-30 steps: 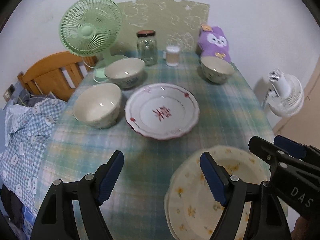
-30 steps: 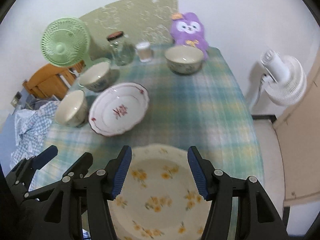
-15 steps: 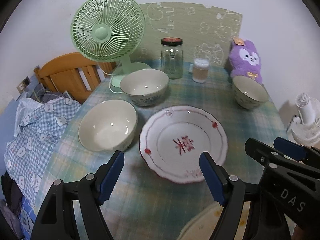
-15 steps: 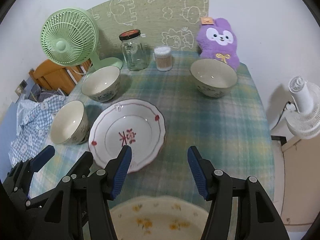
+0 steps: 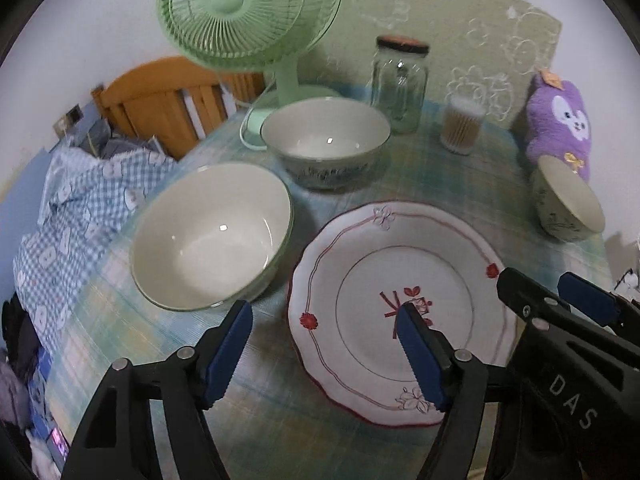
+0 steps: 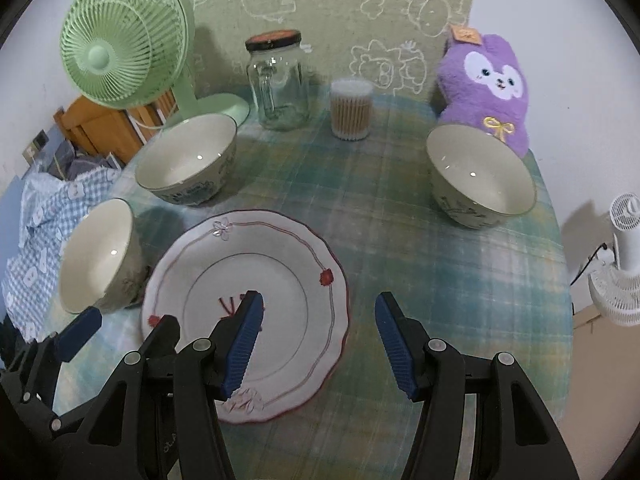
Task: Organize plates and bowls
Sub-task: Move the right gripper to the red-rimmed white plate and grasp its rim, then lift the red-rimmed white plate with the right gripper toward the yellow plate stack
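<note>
My left gripper (image 5: 324, 344) was closing, nothing between its jaws; my right gripper (image 6: 320, 332) hung released. Both hovered over the red-trimmed white scalloped plate (image 5: 436, 264) on the plaid-clothed bench (image 6: 400, 200), beside three cream ceramic bowls (image 5: 212, 232).

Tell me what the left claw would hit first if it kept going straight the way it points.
Probably the red-trimmed plate: the left claw, closing with nothing between its jaws, straddles the plate's left rim. Depth is unclear, so the checked tablecloth beside that rim could come first.
</note>
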The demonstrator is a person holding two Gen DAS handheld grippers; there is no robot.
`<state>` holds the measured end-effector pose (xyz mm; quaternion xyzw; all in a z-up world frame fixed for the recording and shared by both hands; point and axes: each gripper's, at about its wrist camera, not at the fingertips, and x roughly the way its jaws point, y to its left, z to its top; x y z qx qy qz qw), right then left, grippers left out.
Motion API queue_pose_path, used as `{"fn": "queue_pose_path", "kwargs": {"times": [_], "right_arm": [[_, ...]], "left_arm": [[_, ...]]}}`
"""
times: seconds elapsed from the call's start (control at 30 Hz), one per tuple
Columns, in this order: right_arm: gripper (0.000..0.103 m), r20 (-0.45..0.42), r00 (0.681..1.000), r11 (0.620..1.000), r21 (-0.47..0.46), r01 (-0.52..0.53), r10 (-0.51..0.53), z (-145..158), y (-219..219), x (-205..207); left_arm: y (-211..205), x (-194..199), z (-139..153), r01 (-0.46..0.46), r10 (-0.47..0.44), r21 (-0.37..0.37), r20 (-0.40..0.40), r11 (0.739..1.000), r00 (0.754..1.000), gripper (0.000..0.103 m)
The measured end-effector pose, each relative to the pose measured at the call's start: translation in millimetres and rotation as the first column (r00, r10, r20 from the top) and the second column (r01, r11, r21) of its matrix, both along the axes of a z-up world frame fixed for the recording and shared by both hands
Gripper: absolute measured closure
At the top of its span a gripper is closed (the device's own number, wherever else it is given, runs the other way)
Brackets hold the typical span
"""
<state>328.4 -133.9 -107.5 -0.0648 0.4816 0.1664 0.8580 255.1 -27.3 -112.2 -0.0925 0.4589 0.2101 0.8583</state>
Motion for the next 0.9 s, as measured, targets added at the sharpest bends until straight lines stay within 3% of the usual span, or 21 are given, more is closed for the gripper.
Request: {"fn": "queue_pose_path", "kwargs": {"times": [0.5, 0.6, 0.7, 0.9], "right_arm": [[0.041, -0.068, 0.996, 0.998, -0.030, -0.053, 0.050, -41.3, 9.2, 40.6], [0.042, -0.077, 0.996, 0.998, -0.025, -0.057, 0.055, -46.8, 10.6, 46.0], [0.054, -0.085, 0.995, 0.998, -0.025, -0.057, 0.054, -51.0, 11.4, 49.7], [0.062, -0.100, 0.994, 0.999, -0.017, -0.051, 0.049, -58.1, 9.8, 54.2]], "left_arm": [[8.9, 19.4, -42.4, -0.055, 0.054, -0.015, -0.097, 0.998, 0.994, 0.059], [9.0, 20.8, -42.3, -0.060, 0.059, -0.005, -0.091, 0.998, 0.994, 0.059], [10.2, 23.2, -42.2, -0.061, 0.060, -0.007, -0.093, 0.998, 0.994, 0.059], [10.8, 27.1, -42.8, -0.056, 0.057, 0.011, -0.100, 0.998, 0.993, 0.059]]}}
